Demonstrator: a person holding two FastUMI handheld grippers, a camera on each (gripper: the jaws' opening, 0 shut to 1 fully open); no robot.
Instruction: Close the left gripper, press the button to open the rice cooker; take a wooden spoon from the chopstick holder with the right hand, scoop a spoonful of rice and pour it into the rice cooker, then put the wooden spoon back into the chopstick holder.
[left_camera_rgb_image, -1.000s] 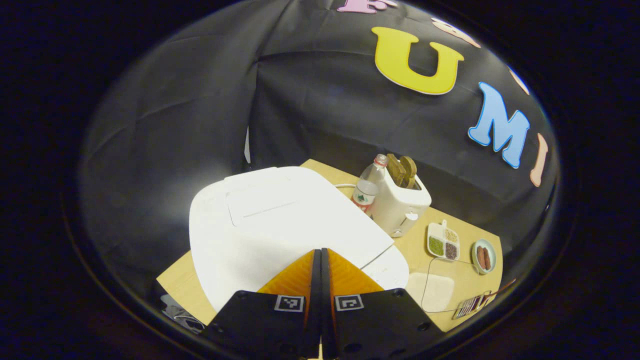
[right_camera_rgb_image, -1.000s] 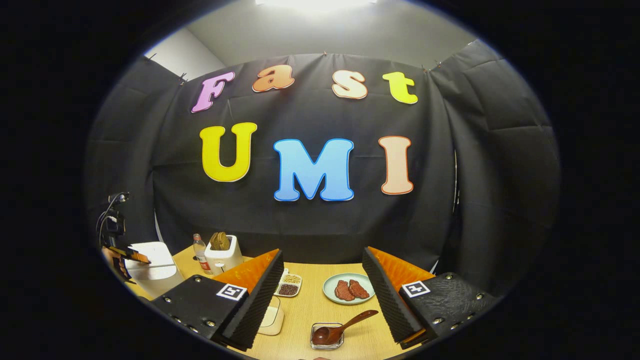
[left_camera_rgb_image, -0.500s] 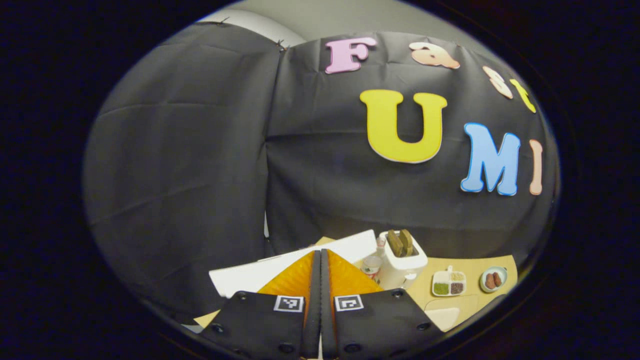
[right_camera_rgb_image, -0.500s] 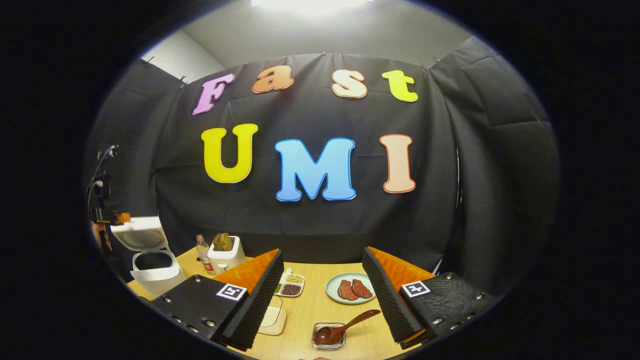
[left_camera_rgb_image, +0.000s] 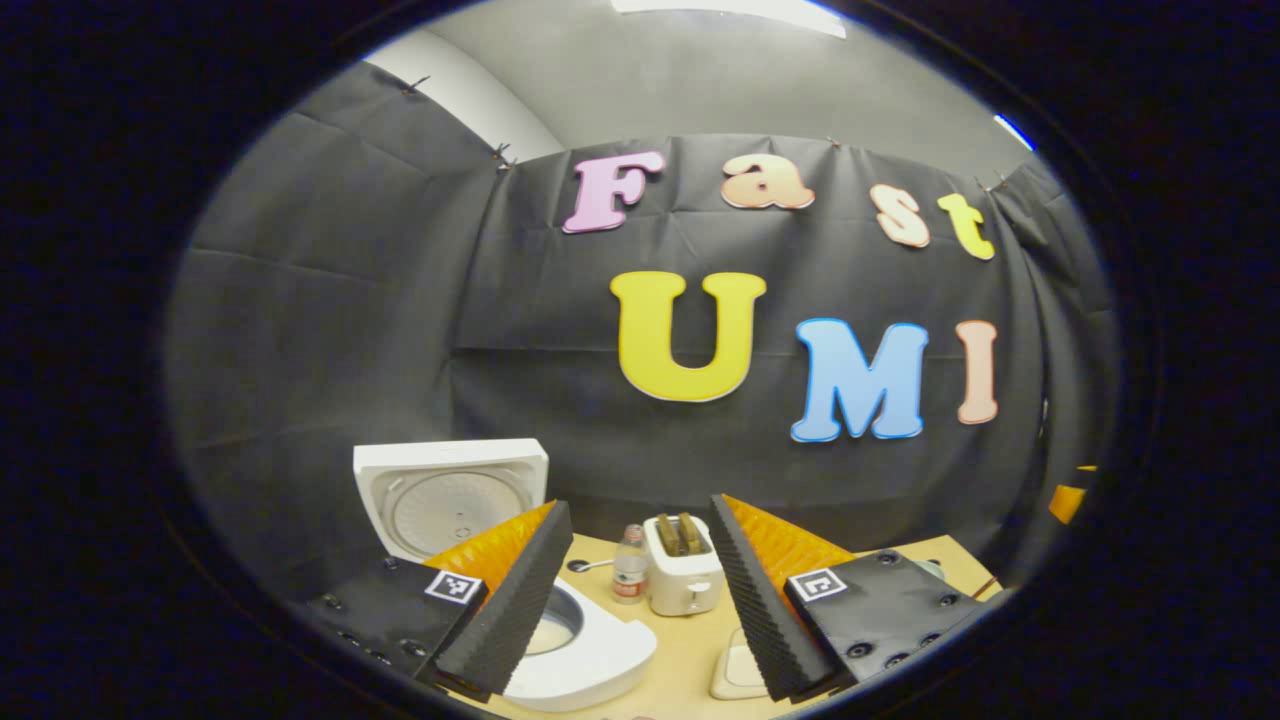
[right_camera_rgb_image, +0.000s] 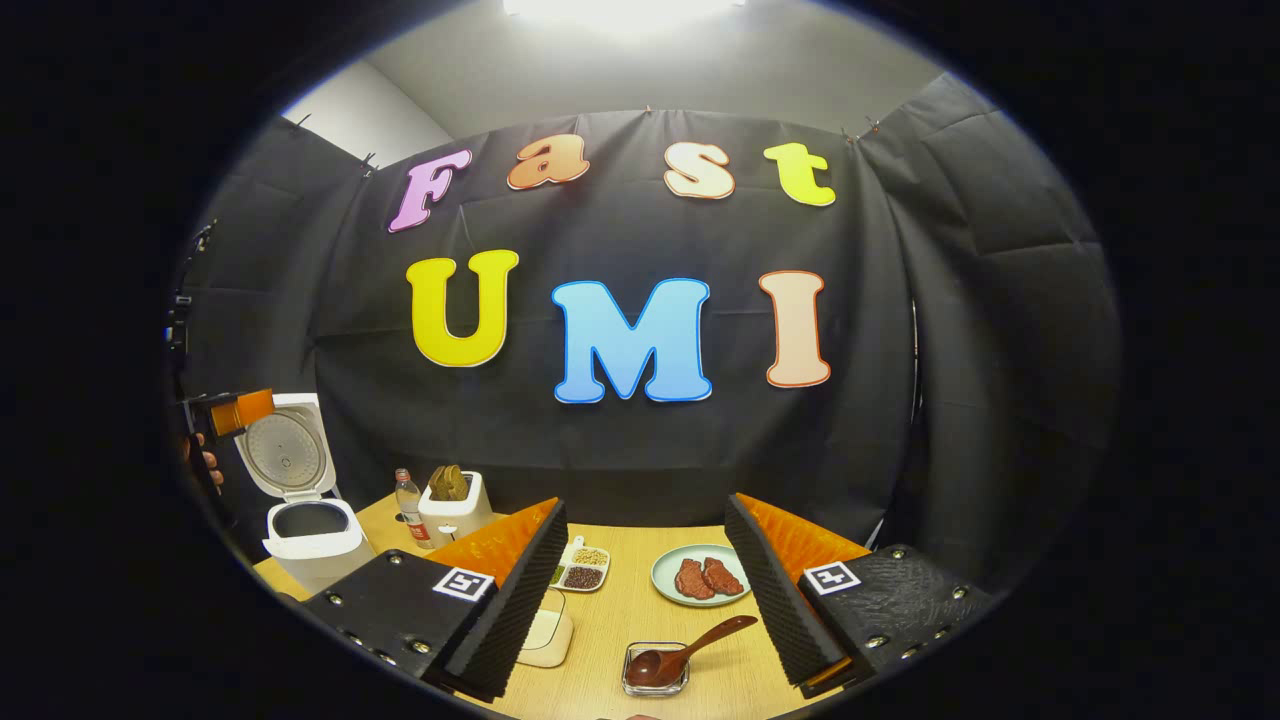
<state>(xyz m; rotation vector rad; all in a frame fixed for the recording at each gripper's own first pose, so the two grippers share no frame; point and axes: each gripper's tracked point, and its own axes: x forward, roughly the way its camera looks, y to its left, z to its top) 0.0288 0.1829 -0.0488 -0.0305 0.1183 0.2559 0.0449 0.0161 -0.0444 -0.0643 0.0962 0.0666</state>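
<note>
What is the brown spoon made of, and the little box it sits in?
The spoon looks like wood with a shiny varnish: dark reddish-brown, with a gloss on its bowl. The small holder under it seems to be clear glass or plastic, since the table shows through its walls; I can't tell which.

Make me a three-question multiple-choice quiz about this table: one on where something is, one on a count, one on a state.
1. Where does the wooden spoon rest?
A. in the toaster
B. bowl-end in a small clear dish
C. on the plate

2. How many pieces of meat lie on the plate?
A. two
B. four
C. none

3. How is the rice cooker?
A. lid shut
B. tipped over
C. lid up

Answers:
1 B: its bowl sits in the clear dish and the handle sticks out.
2 A: two brown pieces lie side by side.
3 C: the lid stands upright and the pot's opening shows.
</note>
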